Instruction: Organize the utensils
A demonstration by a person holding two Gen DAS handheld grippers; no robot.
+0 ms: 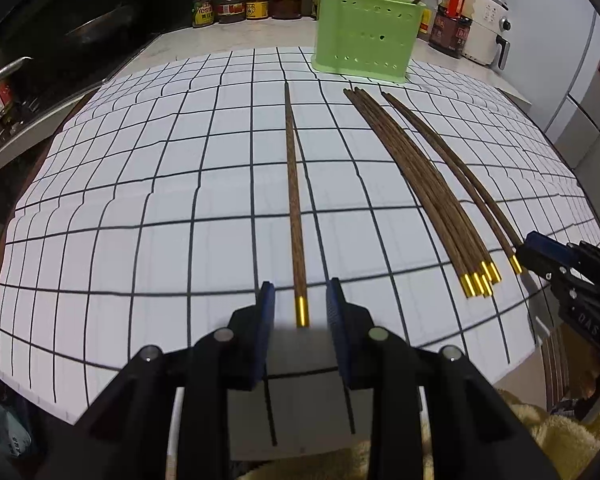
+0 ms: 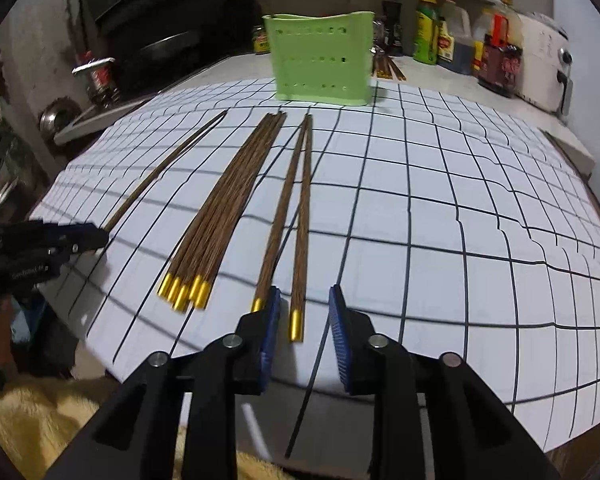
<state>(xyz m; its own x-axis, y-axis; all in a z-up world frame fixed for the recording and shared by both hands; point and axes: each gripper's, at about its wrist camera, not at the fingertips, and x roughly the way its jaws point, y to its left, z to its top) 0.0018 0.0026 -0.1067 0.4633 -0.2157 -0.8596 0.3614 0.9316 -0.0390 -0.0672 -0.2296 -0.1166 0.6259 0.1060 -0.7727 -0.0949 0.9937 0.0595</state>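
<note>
Green perforated holder (image 1: 364,32) stands upright at far edge of the gridded sheet (image 1: 140,208) on the bench; one chopstick leans out of its top. Chopsticks: dark brown wood, gold end caps. Single chopstick (image 1: 294,200) lies flat, cap between left tongs (image 1: 300,300), jaws apart, not touching. Bundle (image 2: 220,208) lies between. Pair (image 2: 296,216) lies flat; right tongs (image 2: 305,304) apart around one cap.
</note>
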